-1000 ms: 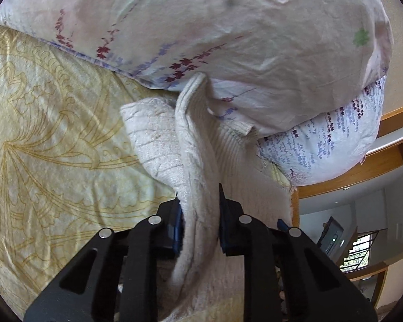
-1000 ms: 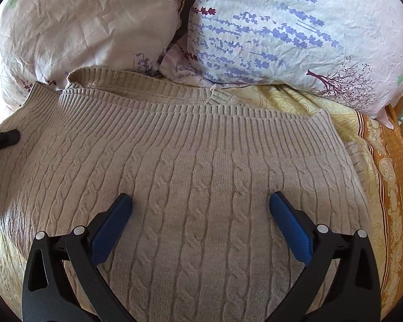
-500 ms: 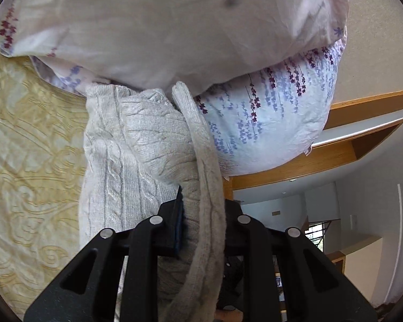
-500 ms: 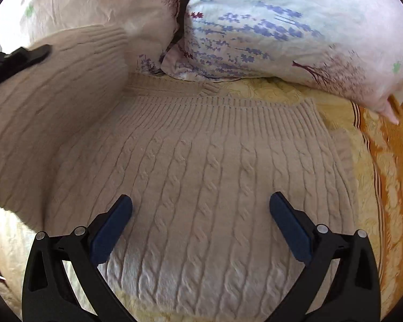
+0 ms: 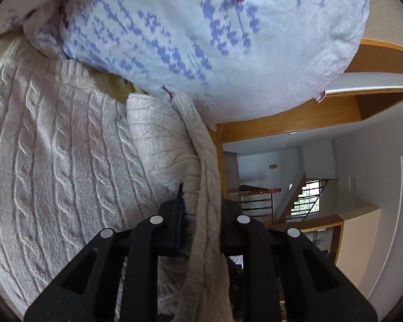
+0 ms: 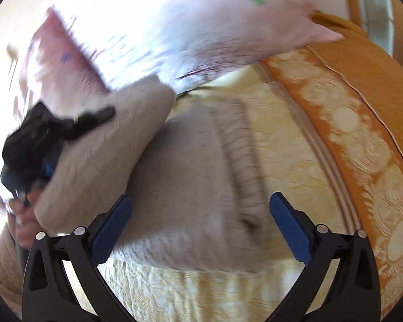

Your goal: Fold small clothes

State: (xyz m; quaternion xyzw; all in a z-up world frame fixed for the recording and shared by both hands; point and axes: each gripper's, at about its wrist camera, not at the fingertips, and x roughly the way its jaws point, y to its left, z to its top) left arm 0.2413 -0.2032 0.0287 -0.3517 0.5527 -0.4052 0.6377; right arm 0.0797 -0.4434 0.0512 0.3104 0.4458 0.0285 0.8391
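A beige cable-knit sweater [image 5: 53,161] lies on the yellow patterned bedspread [image 6: 295,145]. My left gripper [image 5: 200,214] is shut on a side edge of the sweater [image 5: 204,177] and holds that part lifted and folded over the body. In the blurred right wrist view the left gripper [image 6: 51,134] shows at the left, carrying the raised flap [image 6: 107,147] above the flat sweater [image 6: 196,182]. My right gripper [image 6: 198,230] is open and empty, just above the sweater's near part.
Two floral pillows [image 5: 201,26] lie at the head of the bed, close behind the sweater. An orange patterned border [image 6: 362,123] runs along the bed's right side. A wooden bed frame [image 5: 282,118] and a stairway room show beyond.
My left gripper has carried the gripped sweater edge up and across to the right, over the body. My right gripper has swung to the right; its view is now blurred.
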